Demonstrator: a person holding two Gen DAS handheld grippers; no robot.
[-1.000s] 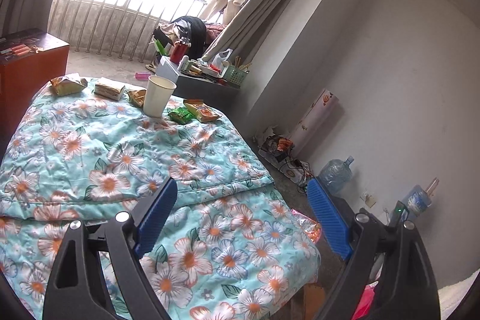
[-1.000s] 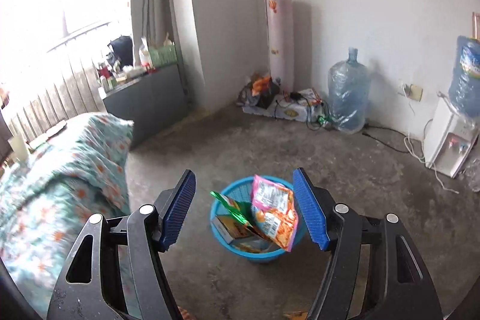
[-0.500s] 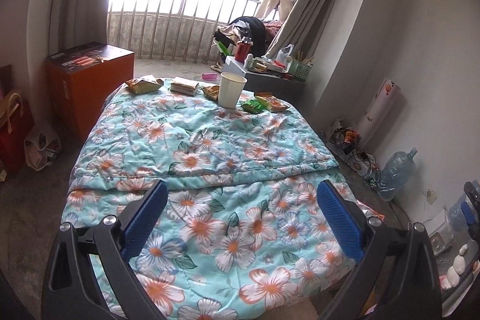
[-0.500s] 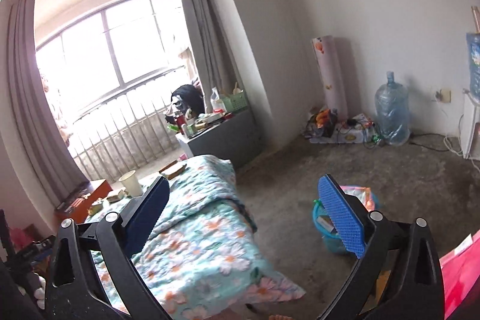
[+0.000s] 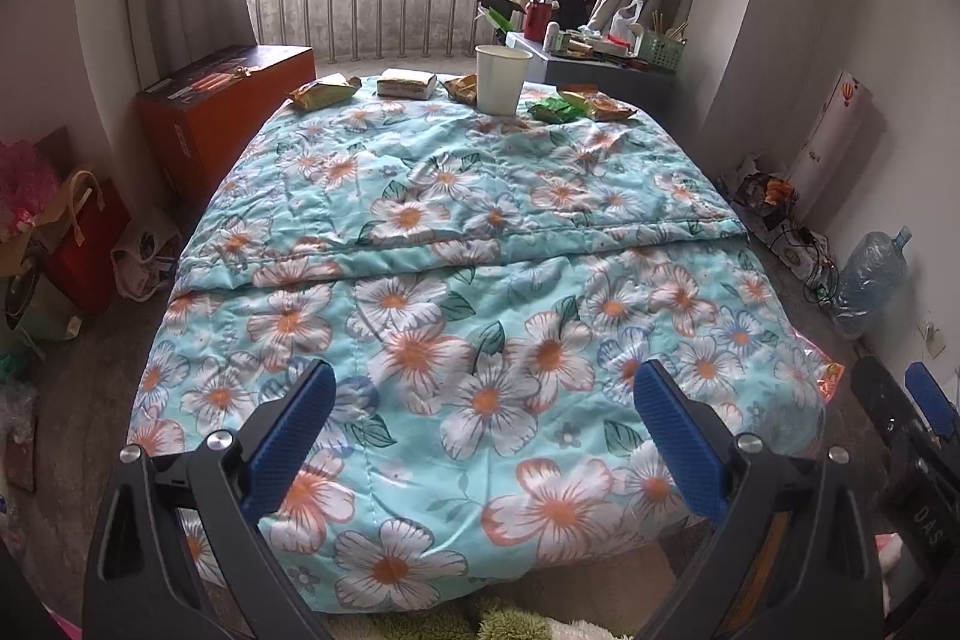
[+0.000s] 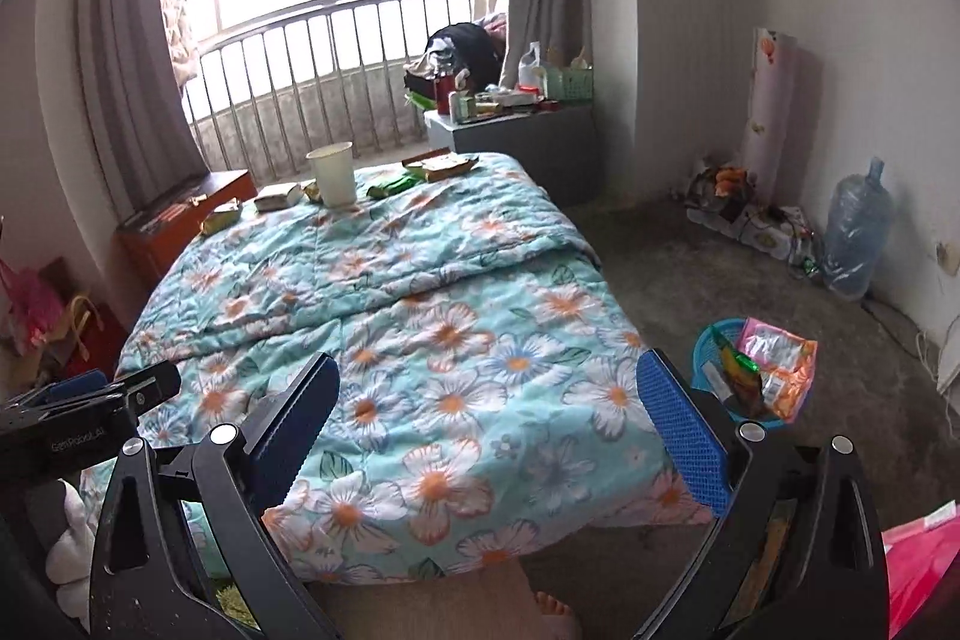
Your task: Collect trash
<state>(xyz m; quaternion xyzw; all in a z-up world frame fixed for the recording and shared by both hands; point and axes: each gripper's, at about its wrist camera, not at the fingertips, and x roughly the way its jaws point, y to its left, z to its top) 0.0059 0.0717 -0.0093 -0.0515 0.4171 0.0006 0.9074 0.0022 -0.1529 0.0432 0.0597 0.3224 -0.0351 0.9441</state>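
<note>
A bedroom with a barred window and grey curtains; a bed (image 5: pixel 480 244) under a floral quilt fills the middle of both views. The trash sits in a row along the bed's far edge, well away from both tools: a white paper cup (image 5: pixel 501 79) standing upright, a small carton (image 5: pixel 407 83) to its left, a yellow snack packet (image 5: pixel 324 92) further left, and a green wrapper (image 5: pixel 555 108) with an orange packet (image 5: pixel 600 105) to its right. A blue basket (image 6: pixel 729 370) on the floor beside the bed already holds several wrappers.

The left hand-held gripper (image 5: pixel 480 436) hangs over the near end of the quilt, jaws wide apart with nothing between them. The right hand-held gripper (image 6: pixel 486 430) is likewise spread wide and empty; its jaws have just been opening — no item lies between them.

Everything left looks light. The packets are thin, crinkly film, likely slippery and prone to sliding on the soft quilt — best pinched at a raised, crumpled edge or seam. The cup is thin-walled and would crush under a hard squeeze; gripping across its rim or upper wall gently seems safest, keeping it upright in case anything remains inside. The carton is stiffer and should take a squeeze across its short sides.
</note>
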